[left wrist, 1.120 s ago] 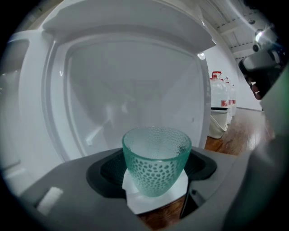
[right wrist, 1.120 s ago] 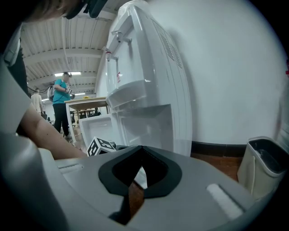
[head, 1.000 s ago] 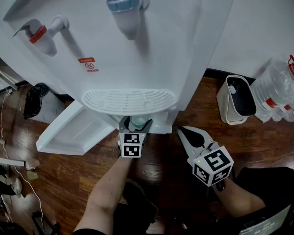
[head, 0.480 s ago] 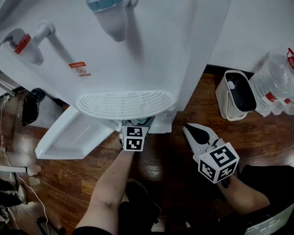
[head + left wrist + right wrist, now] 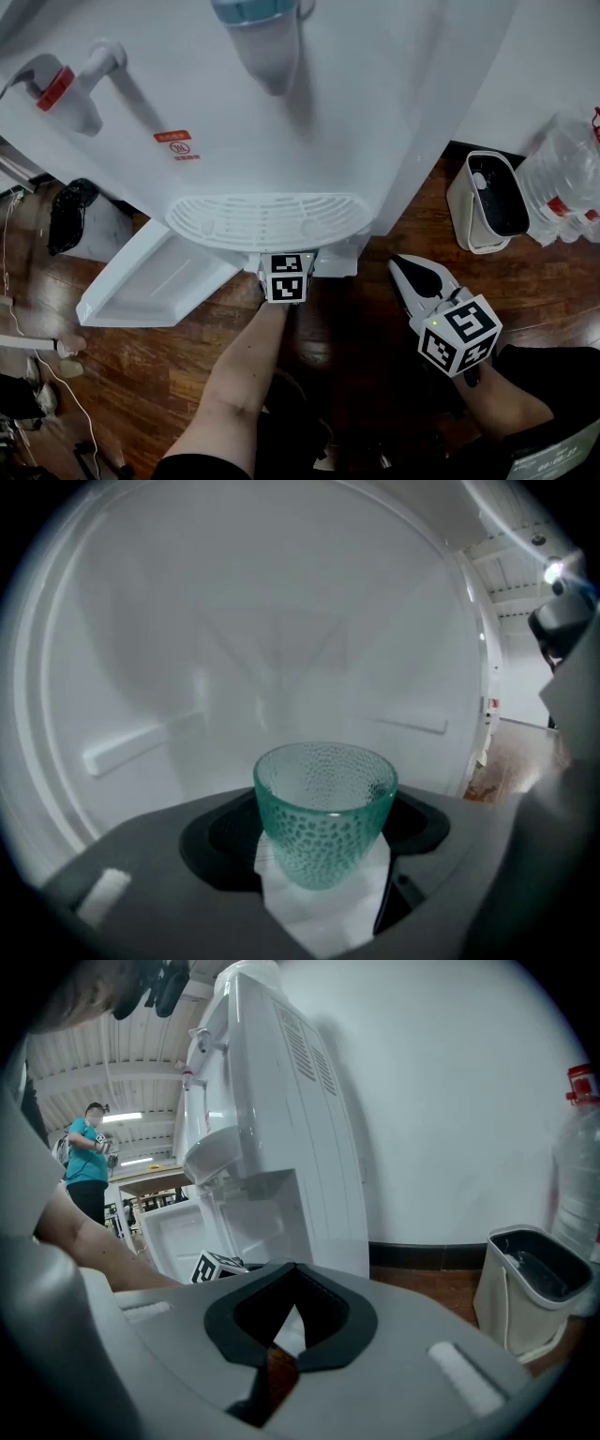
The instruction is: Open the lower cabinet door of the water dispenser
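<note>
The white water dispenser [image 5: 309, 122] fills the head view, and its lower cabinet door [image 5: 155, 277] stands swung open to the left. My left gripper [image 5: 319, 832] is shut on a green dimpled glass cup [image 5: 323, 794], which it holds upright inside the white cabinet. In the head view only its marker cube [image 5: 288, 278] shows, just below the drip tray [image 5: 267, 220]; the jaws and cup are hidden under it. My right gripper [image 5: 401, 263] hovers shut and empty over the wooden floor, right of the cabinet opening.
A white waste bin [image 5: 487, 202] with a dark liner stands against the wall at the right, with clear water bottles [image 5: 567, 178] beyond it. A black bag [image 5: 67, 211] and cables lie at the left. A person in a teal shirt [image 5: 89, 1162] stands far off.
My left gripper has pushed forward with the cup, which now sits hidden under the drip tray inside the cabinet. The right gripper has barely shifted.
</note>
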Demonstrator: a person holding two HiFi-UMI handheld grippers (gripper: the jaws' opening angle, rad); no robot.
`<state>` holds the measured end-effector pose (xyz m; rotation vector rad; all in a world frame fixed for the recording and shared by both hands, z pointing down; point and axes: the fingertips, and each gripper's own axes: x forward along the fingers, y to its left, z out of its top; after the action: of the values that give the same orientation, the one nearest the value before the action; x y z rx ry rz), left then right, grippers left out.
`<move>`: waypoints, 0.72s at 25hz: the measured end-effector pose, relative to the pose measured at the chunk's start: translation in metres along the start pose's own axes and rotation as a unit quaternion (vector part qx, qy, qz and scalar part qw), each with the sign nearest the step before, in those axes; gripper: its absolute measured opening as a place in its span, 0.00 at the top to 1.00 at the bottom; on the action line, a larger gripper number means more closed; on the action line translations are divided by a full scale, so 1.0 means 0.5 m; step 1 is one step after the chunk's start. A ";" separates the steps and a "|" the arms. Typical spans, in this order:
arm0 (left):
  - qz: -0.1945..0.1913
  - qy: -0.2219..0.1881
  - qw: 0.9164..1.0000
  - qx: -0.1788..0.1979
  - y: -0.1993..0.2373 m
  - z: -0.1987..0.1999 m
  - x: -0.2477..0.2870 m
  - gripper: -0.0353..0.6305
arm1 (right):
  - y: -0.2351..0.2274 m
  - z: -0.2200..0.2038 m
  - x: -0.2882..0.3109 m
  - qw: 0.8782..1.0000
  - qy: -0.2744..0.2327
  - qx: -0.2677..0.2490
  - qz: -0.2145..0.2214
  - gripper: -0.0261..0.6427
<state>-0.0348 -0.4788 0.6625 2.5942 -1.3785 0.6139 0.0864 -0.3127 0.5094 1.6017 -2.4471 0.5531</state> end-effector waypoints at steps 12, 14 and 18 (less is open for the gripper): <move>0.006 0.003 1.000 -0.025 0.022 -0.005 0.054 0.22 | -0.037 -0.003 0.001 1.000 0.012 -0.004 -0.022 0.96; 0.000 0.006 1.000 -0.017 0.014 -0.011 0.055 0.22 | -0.032 -0.009 0.003 1.000 0.015 -0.002 -0.020 0.96; 0.012 0.010 1.000 -0.019 0.024 -0.019 0.055 0.22 | -0.025 -0.008 0.009 1.000 0.016 -0.003 -0.017 0.96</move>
<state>-0.0338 -0.5039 0.6819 2.5387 -1.4044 0.6108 0.0956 -0.3193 0.5175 1.6154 -2.3915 0.5609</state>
